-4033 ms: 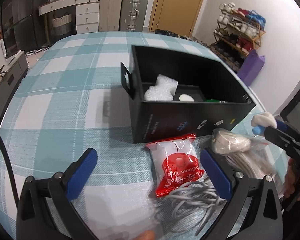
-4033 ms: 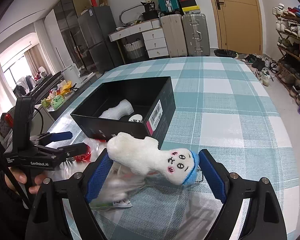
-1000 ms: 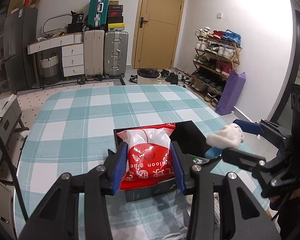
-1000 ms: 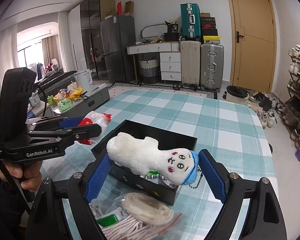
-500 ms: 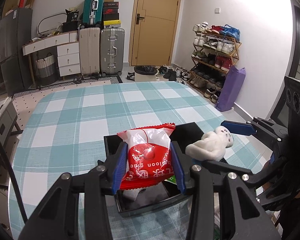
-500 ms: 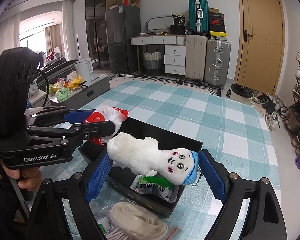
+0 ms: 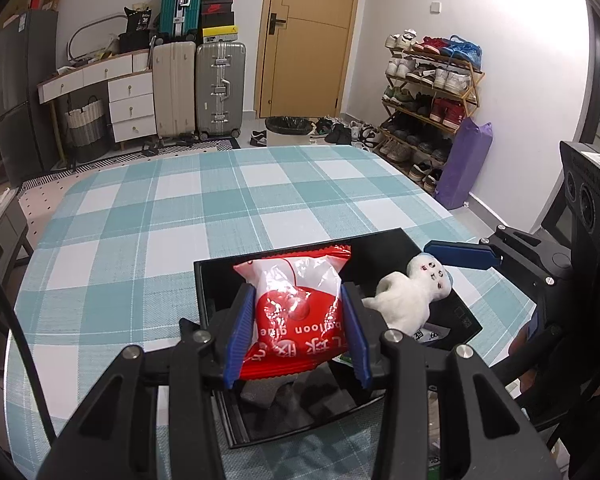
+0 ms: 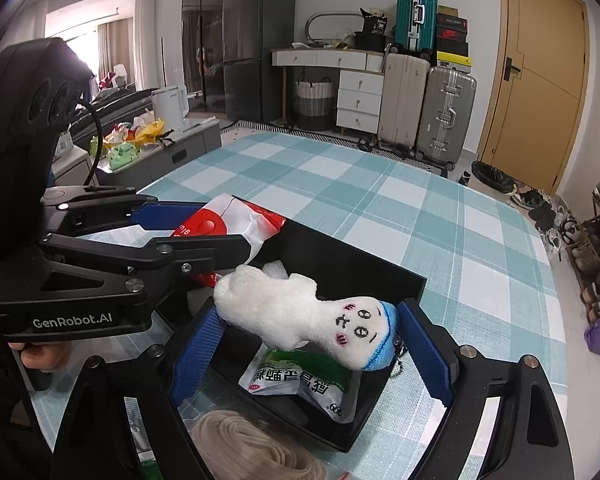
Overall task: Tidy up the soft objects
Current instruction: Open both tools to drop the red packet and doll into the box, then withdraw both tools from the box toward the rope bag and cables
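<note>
Over the black box (image 7: 452,312), the left gripper (image 7: 296,332) pinches a light, crinkly red packet (image 7: 296,316) across its middle, the right gripper (image 8: 308,344) a squashy plush toy (image 8: 300,316) end to end

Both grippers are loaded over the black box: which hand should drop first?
Left, probably. Its gripper holds the red packet squarely above the black box, while the right gripper's plush toy hangs nearer the rim.
</note>
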A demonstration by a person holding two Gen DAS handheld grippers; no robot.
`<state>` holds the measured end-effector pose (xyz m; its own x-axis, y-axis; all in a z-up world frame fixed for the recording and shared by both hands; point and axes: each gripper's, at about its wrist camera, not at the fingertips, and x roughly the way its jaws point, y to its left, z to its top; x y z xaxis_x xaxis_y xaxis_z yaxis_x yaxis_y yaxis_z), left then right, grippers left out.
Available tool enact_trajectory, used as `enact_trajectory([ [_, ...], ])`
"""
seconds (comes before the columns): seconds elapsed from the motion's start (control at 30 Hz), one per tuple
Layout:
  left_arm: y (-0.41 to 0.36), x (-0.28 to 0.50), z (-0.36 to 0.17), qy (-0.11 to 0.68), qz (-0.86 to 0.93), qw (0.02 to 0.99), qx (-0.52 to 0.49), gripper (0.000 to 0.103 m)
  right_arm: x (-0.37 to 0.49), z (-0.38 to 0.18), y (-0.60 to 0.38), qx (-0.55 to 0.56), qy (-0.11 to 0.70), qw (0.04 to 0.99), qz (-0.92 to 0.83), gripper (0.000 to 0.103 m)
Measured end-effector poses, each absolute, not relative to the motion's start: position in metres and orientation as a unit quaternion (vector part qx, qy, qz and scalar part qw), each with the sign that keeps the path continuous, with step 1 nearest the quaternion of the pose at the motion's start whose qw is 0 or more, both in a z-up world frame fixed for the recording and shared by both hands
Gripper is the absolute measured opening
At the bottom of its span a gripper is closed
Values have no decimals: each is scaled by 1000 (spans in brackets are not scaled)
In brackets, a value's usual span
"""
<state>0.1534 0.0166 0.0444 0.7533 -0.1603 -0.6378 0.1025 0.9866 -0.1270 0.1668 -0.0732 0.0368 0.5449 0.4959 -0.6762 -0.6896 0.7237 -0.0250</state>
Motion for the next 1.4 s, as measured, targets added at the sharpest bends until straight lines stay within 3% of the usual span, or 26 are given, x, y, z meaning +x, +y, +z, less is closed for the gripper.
enact_trajectory([
  [0.37, 15, 160, 35, 359, -73, 930, -39, 42, 174, 28, -67, -167, 334, 865, 334, 89],
  [0.53, 15, 158, 37, 361, -76, 929, -40, 44, 171, 31, -69, -171, 328, 870, 327, 99],
  [0.6, 14, 155, 40, 360, -77, 929, -39, 62, 169, 34, -74, -167, 326, 871, 327, 102],
  [0.73, 13, 145, 47, 354, -81, 931, -38, 72, 162, 40, -87, -161, 322, 878, 315, 102],
  [0.8, 12, 139, 50, 351, -76, 932, -37, 92, 157, 44, -97, -148, 323, 881, 312, 102],
  [0.9, 11, 126, 54, 343, -72, 936, -36, 103, 147, 48, -112, -128, 326, 885, 308, 102],
  [1.4, 17, 63, 58, 317, -44, 947, -38, 103, 101, 51, -155, -70, 339, 895, 281, 102],
])
